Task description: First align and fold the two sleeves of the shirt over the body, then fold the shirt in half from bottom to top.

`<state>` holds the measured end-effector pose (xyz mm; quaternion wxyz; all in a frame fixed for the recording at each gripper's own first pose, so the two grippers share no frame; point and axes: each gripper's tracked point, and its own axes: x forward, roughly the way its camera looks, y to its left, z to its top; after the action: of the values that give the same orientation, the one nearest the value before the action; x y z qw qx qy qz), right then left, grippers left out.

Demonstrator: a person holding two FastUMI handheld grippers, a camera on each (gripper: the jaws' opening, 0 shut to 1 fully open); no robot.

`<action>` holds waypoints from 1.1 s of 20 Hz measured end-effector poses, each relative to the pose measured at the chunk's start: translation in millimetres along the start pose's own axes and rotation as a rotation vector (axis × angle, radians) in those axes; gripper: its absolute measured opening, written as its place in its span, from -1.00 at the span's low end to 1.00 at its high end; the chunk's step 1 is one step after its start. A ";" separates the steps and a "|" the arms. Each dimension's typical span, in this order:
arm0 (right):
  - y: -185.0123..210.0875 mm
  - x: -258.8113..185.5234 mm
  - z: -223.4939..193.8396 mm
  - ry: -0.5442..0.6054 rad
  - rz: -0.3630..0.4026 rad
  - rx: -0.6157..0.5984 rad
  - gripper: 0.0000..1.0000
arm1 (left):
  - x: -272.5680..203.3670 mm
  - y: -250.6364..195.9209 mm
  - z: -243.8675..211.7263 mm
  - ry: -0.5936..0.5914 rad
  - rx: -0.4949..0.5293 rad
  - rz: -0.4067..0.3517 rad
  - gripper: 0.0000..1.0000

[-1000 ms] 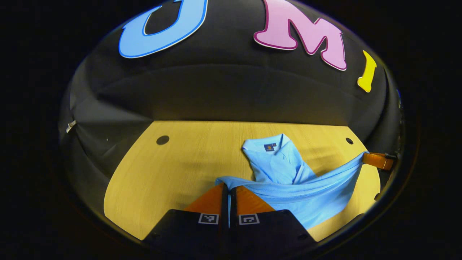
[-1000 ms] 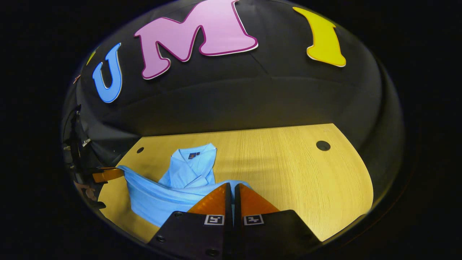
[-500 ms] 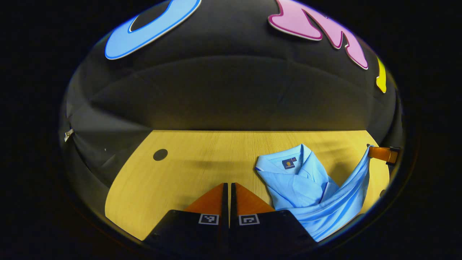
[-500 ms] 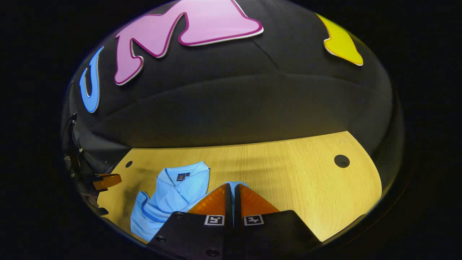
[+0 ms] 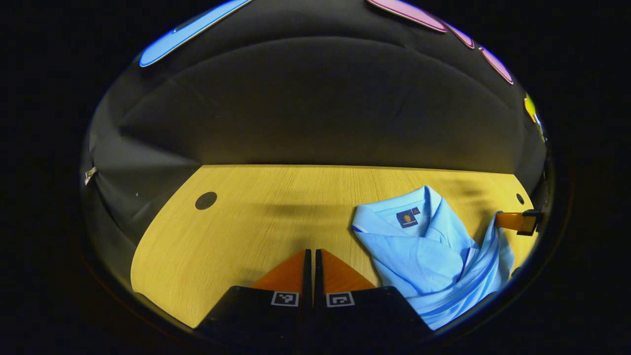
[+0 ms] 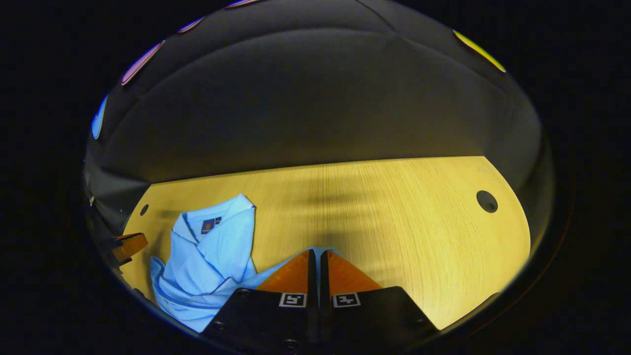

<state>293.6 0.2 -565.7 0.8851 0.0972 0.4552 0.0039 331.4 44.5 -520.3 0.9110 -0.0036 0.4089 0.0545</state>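
Light-blue polo shirt (image 5: 424,256) bunched at about 4 o'clock in the left gripper view, collar and dark neck label (image 5: 407,218) toward the far edge, lower cloth rumpled in folds toward the near edge. Lying on a yellow wood-grain table (image 5: 246,231), round dark cable hole (image 5: 205,200) at 9 o'clock, a smaller one (image 5: 519,198) at 3 o'clock beside the shirt. Left gripper (image 5: 310,256) at 6 o'clock, fingers pressed together with only a thin slit between them, nothing seen held, shirt just beside at its right. Right gripper (image 5: 515,221) seen far off at 3 o'clock, tip meeting a raised corner of the shirt's cloth.

Same shirt (image 6: 207,266) at 8 o'clock in the right gripper view, collar label (image 6: 210,225) up, crumpled heap sagging toward the near edge. Right gripper (image 6: 316,256) at 6 o'clock, fingers closed tight and pinching a strip of blue cloth that peeks out at the tips and runs back to the heap. Left gripper (image 6: 129,245) at 9 o'clock just beside the shirt; state not clear from there. Cable hole (image 6: 487,201) at 3 o'clock, well apart from the shirt. Dark cloth wall (image 6: 315,108) behind the table; own fingers and black housing hiding the near table edge
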 end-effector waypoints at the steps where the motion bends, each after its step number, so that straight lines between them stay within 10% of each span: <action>1: 2.0 -0.6 5.4 -0.020 0.000 -0.004 -0.90 | -0.3 -0.8 1.9 -0.007 -0.003 0.001 -0.89; 4: 2.0 -7.0 19.3 -0.063 -0.024 -0.009 -0.65 | -4.2 -5.2 4.3 -0.018 -0.015 -0.015 -0.88; 6: 1.6 -9.9 16.3 -0.048 -0.031 0.007 -0.13 | -7.5 -9.1 1.9 -0.007 -0.020 -0.025 -0.85; 8: -1.4 -12.3 16.0 -0.057 -0.042 -0.011 0.45 | -10.4 -10.3 1.9 -0.005 -0.005 -0.019 -0.42; 12: -0.9 -21.5 17.6 -0.086 -0.041 -0.006 0.56 | -19.1 -15.5 9.0 -0.043 0.021 -0.013 0.34; 14: -1.3 -27.8 22.0 -0.110 -0.038 0.014 0.94 | -24.7 -17.0 11.9 -0.060 0.035 -0.009 0.63; 22: 10.3 -108.4 50.4 -0.280 0.032 -0.018 0.94 | -98.9 -27.5 41.2 -0.202 0.062 -0.020 0.72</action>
<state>271.6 -8.6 -448.1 0.9407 0.0957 0.3254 0.0084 299.7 9.7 -420.2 0.9477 0.0261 0.3164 0.0329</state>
